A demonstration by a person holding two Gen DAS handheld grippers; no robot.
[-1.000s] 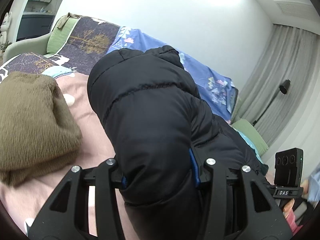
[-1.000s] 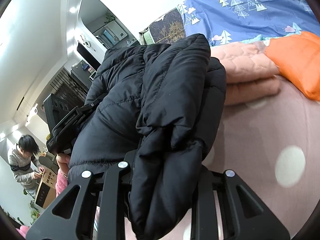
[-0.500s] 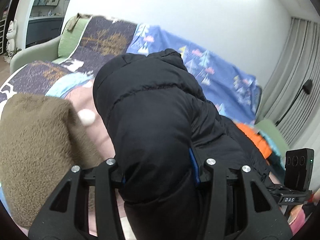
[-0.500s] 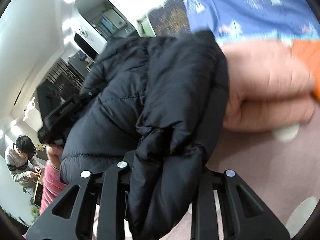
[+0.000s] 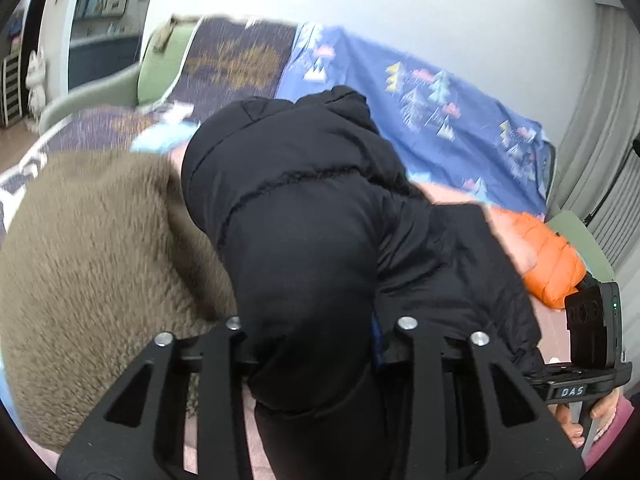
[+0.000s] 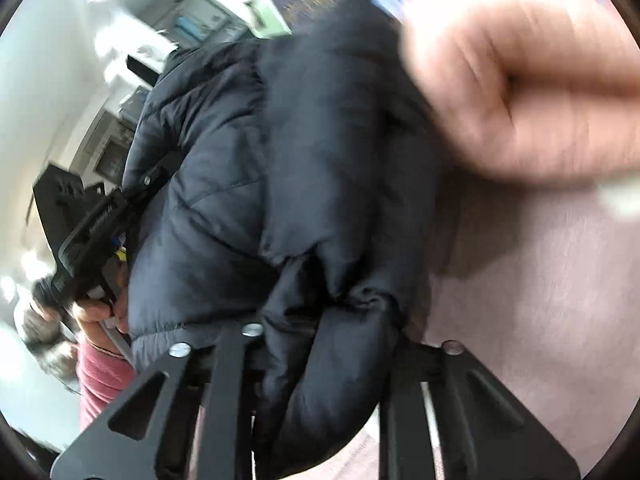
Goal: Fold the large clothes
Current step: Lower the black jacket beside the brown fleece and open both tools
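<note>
Folded jacket carried down toward the bed between two grippers

The left gripper (image 5: 316, 340) and right gripper (image 6: 324, 344) each pinch a thick fold of the black quilted puffer jacket (image 5: 304, 232), their jaws having just been closing tighter on the padding between them. The jacket bulges ahead of both, hanging between them above the pink bedcover (image 6: 520, 280). Left of the left gripper lies a brown fuzzy folded garment (image 5: 100, 260); ahead of the right, a blurred peach quilt (image 6: 520, 80). Next, probably: lower the bundle flat, then let go.

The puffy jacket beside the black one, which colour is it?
Bright orange jacket, clearest in the left wrist view.
</note>
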